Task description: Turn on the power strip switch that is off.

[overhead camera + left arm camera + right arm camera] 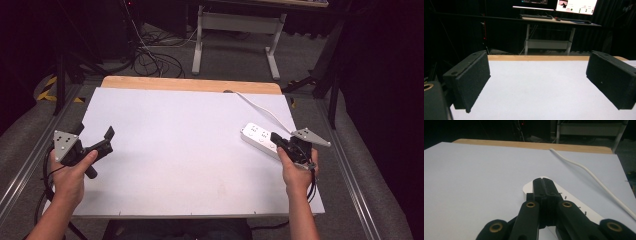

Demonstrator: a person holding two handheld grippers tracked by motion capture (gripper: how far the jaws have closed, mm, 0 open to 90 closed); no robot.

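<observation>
**Power strip on the right: press down, don't push along**

White plastic power strip (260, 138) lies at the right side of the white tabletop (175, 150), its long body running at a slant from far-left to near-right, with its white cable (260, 107) trailing off toward the far wooden edge (190, 84) of the table. Your right gripper (278, 139) sits directly over the near-right part of the strip, its black jaws pressed together with nothing between them; in the right gripper view the closed tips (543, 181) hang over the strip's rounded far end (529, 188).

The step in hand looks like pressing or nudging the strip with those closed tips. To do it well, keep the jaws together, come down squarely on the top face and avoid the socket holes. Push straight down, not along the table, since the light strip may slide or swing on its cable. Whether the tips already touch the plastic can't be told.

Your left gripper (95, 137) hovers at the left side of the table, well apart from the strip, jaws spread wide over bare surface. It's free to steady the strip's far end if it starts to swing.

No brand, label or switch marking can be read on the strip; the far monitor's (576, 4) text is too small.
</observation>
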